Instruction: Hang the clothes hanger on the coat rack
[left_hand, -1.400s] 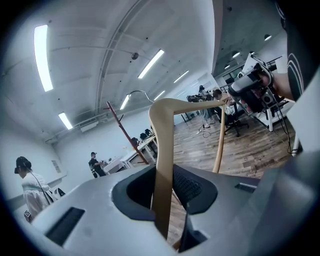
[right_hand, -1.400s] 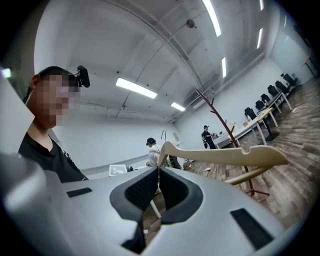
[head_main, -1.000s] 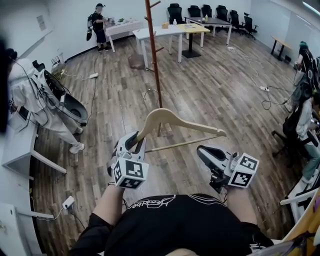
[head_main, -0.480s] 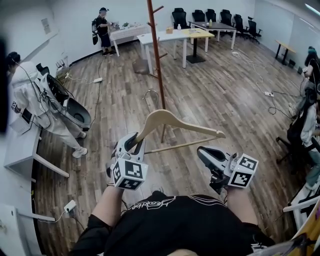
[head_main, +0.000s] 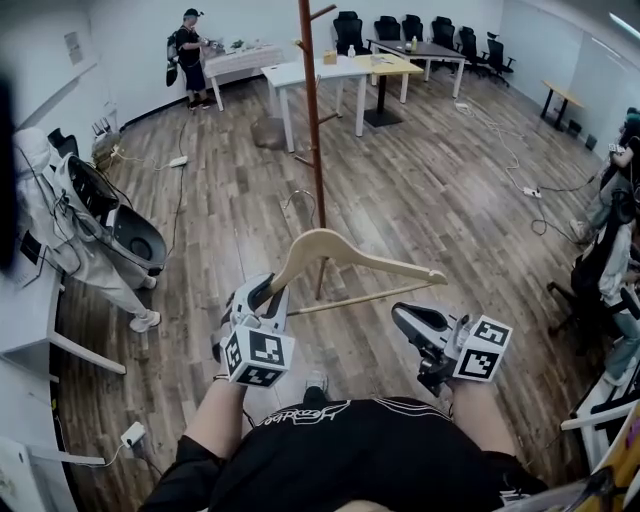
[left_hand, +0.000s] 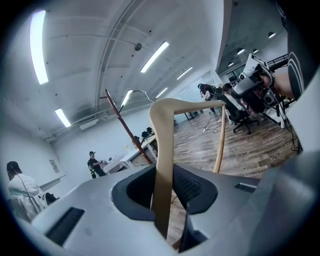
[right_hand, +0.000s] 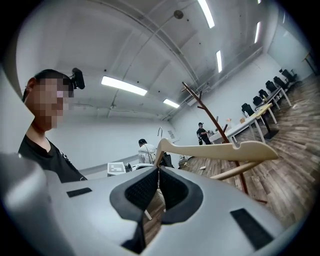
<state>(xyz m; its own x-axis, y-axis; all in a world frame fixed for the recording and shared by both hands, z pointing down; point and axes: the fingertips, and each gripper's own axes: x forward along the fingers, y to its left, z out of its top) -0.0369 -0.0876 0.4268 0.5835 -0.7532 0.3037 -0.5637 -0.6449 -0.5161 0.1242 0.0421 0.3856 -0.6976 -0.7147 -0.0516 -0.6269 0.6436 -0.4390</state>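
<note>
Short of the coat rack (head_main: 312, 100), the left gripper (head_main: 265, 292) pinches one arm of the clothes hanger (head_main: 330, 240), the right gripper (head_main: 402, 314) is pressed together, empty; a firm, level carry suits the approach

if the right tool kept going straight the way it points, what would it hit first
Probably the hanger: its wooden arm crosses just beyond the tips of the right tool. Depth is hard to judge in that view, so this is a best guess.
</note>
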